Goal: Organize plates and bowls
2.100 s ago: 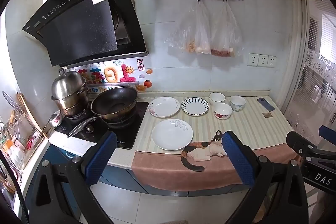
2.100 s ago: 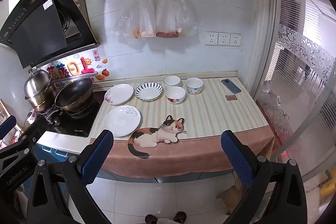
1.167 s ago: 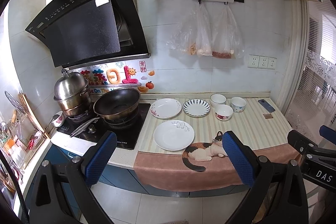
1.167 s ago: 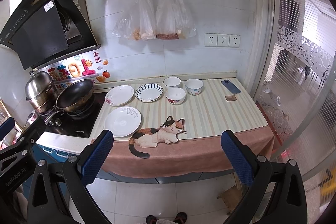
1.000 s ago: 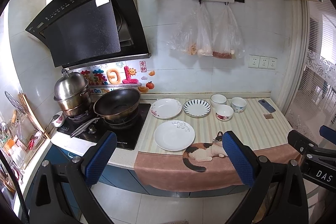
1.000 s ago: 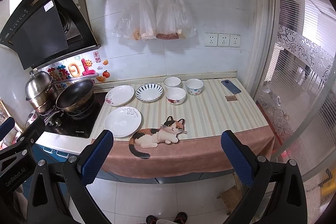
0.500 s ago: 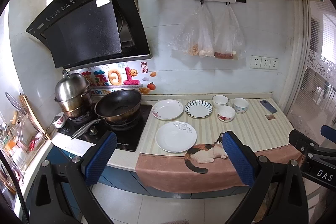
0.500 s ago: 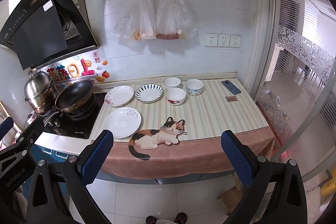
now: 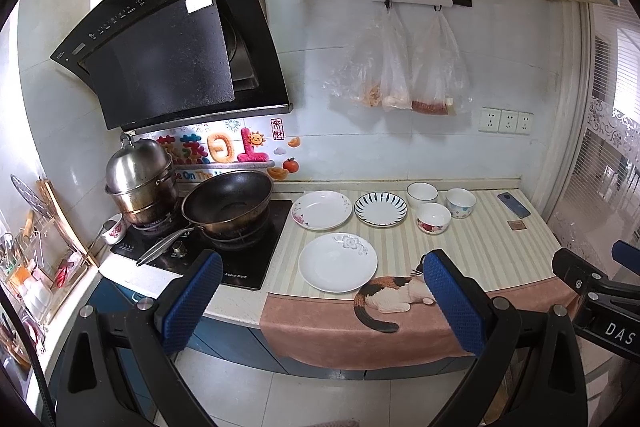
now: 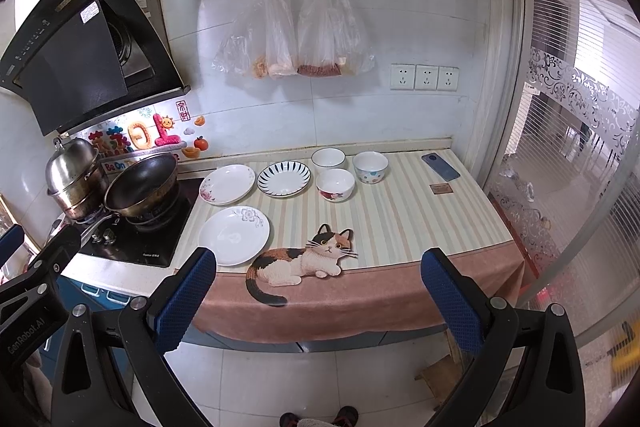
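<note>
Hovering in front of the worktop (image 9: 480,251), well short of its edge, both tools are spread wide and hold nothing: the left hand-held gripper (image 9: 320,301) and the right hand-held gripper (image 10: 318,301) each show two blue pads far apart. Ahead of the left hand-held gripper and off to its left, a steel pot (image 9: 140,183) and a dark wok (image 9: 230,201) stand on the black stove (image 9: 244,255). Straight ahead between its pads lies a white plate (image 9: 338,262) with a grey flower, near the worktop's front. Beyond that, by the wall, a plate with pink flowers (image 9: 322,209) lies just beside a blue-striped plate (image 9: 380,209). Farther right stand three bowls close together: a plain white bowl (image 9: 422,193), a bowl with red flowers (image 9: 433,218) in front of it, and a bowl with blue dots (image 9: 461,202). A cat picture (image 10: 304,261) on the cloth lies straight ahead of the right hand-held gripper. A phone (image 10: 440,166) lies at the far right.
</note>
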